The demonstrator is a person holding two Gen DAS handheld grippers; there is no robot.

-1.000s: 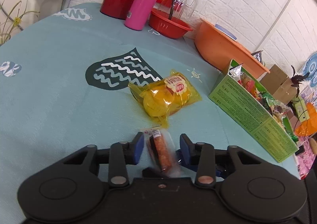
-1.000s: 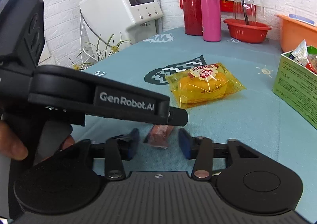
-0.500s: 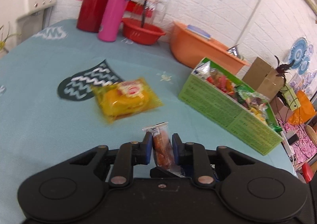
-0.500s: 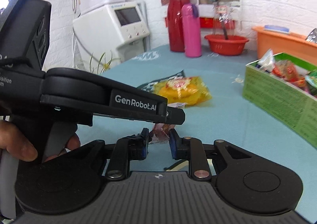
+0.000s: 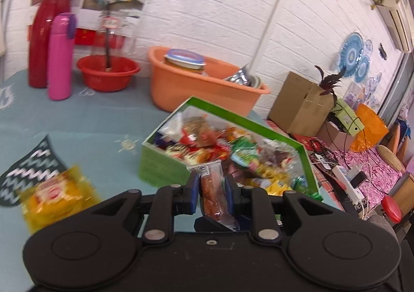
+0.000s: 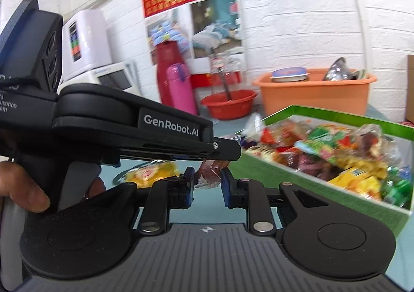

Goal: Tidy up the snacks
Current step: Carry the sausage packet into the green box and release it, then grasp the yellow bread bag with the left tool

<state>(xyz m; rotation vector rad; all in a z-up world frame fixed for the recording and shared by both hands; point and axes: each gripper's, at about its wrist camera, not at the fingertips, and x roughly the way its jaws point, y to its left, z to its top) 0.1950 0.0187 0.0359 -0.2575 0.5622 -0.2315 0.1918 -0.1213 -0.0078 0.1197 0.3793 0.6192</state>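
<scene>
My left gripper [image 5: 211,183] is shut on a reddish sausage stick [image 5: 214,188] in a clear wrapper and holds it upright above the table. Just beyond it stands the open green box [image 5: 165,170], heaped with several mixed snack packets. My right gripper [image 6: 207,180] is shut on a small brown-red snack packet [image 6: 211,175], also off the table. In the right wrist view the green box [image 6: 323,112] lies to the right. A yellow cake packet [image 5: 57,196] rests on the blue tablecloth at lower left.
The left tool's black body [image 6: 124,121] crosses the right wrist view, with a hand [image 6: 23,188] on its grip. Behind the box stand an orange basin [image 5: 186,87], a red bowl [image 5: 107,76], a pink bottle [image 5: 60,56] and a red thermos [image 5: 42,33]. The table edge runs right of the box.
Both grippers closed on their snacks, rose from the table and swung right. The green box now fills the middle of both views, and the yellow packet has slid to the left.
</scene>
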